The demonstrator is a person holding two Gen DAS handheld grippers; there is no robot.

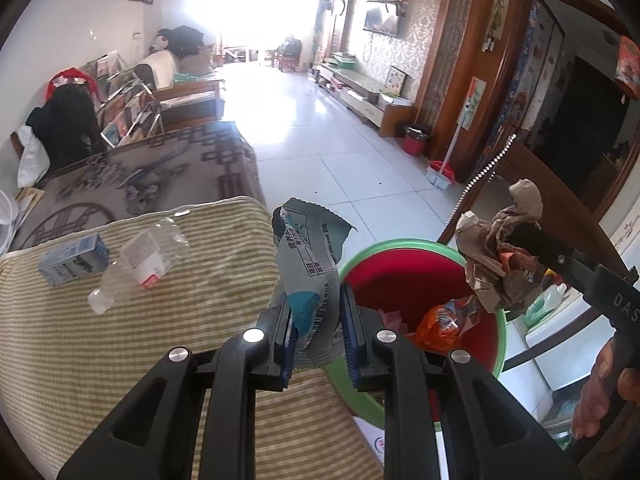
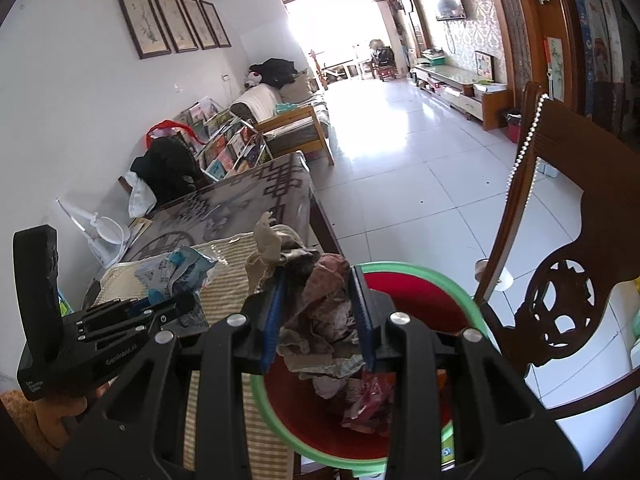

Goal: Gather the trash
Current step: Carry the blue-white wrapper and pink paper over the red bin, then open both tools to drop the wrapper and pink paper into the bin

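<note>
Left claw (image 1: 316,334) pinches a grey wrapper (image 1: 306,268) (crumpled, printed) beside the red bin (image 1: 424,276).

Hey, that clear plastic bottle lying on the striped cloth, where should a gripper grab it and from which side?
Probably across the labelled middle of the bottle, coming from above. It lies on its side on the striped cloth, so the round body offers two opposite walls there. The neck near the white cap is narrower, and the small carton crowds the far left side.

Your left gripper (image 1: 316,336) is squeezed tight. Your right gripper (image 2: 320,316) is clamped too, both tipped down.
</note>
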